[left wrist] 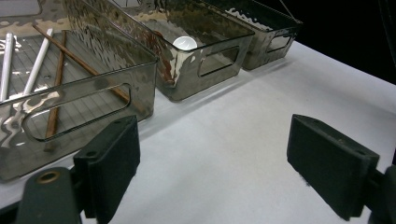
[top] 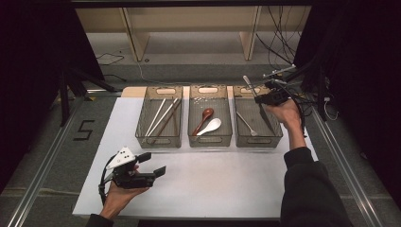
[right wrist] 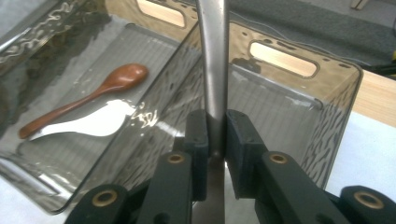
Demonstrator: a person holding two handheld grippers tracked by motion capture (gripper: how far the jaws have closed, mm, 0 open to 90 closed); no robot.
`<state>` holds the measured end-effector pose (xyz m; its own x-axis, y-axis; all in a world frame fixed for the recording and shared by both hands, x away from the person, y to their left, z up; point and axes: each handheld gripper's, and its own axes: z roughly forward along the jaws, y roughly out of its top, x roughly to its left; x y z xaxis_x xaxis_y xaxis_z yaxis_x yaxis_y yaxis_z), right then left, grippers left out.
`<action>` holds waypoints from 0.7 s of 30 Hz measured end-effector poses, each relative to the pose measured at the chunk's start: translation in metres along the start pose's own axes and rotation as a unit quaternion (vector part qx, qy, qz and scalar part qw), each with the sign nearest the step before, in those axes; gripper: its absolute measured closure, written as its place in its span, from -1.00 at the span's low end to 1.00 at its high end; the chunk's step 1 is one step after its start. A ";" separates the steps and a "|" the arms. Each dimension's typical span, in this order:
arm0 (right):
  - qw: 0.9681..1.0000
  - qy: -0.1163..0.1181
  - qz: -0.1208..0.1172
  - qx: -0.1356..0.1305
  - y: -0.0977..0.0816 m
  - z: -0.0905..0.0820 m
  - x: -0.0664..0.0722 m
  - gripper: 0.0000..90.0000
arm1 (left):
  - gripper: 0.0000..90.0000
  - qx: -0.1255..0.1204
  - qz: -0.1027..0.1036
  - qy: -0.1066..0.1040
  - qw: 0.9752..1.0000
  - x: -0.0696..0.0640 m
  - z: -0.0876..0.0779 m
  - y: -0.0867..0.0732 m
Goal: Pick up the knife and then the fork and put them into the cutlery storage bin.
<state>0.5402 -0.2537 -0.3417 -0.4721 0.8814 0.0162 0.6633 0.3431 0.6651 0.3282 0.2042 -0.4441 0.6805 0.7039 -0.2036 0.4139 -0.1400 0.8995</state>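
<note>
My right gripper is shut on a long metal utensil, which looks like a knife. I hold it slanted over the right clear bin, one end pointing down into the bin. A metal fork or spoon lies in that bin. The middle bin holds a brown spoon and a white spoon. My left gripper stands open just above the white table at the front left, nothing between its pads.
The left bin holds white and brown chopsticks. All three bins stand in a row at the table's far side. Cables and a wooden frame lie on the floor beyond.
</note>
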 end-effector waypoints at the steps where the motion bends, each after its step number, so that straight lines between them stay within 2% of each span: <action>1: 1.000 -0.001 0.002 0.001 0.000 0.001 0.000 0.78 | -0.62 0.000 0.000 0.000 1.000 0.000 0.000 0.000; 8: 1.000 -0.009 0.004 0.001 -0.004 0.007 -0.001 0.78 | -0.63 -0.001 0.000 0.000 1.000 0.000 0.000 0.000; 21: 1.000 -0.017 0.014 0.004 -0.024 0.019 -0.006 0.78 | -0.62 0.000 0.000 0.000 1.000 0.000 0.000 0.000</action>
<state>0.5376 -0.2609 -0.3721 -0.4330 0.9013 0.0095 0.6808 0.3201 0.6588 0.3279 0.2038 -0.4441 0.6800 0.7044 -0.2037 0.4147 -0.1403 0.8991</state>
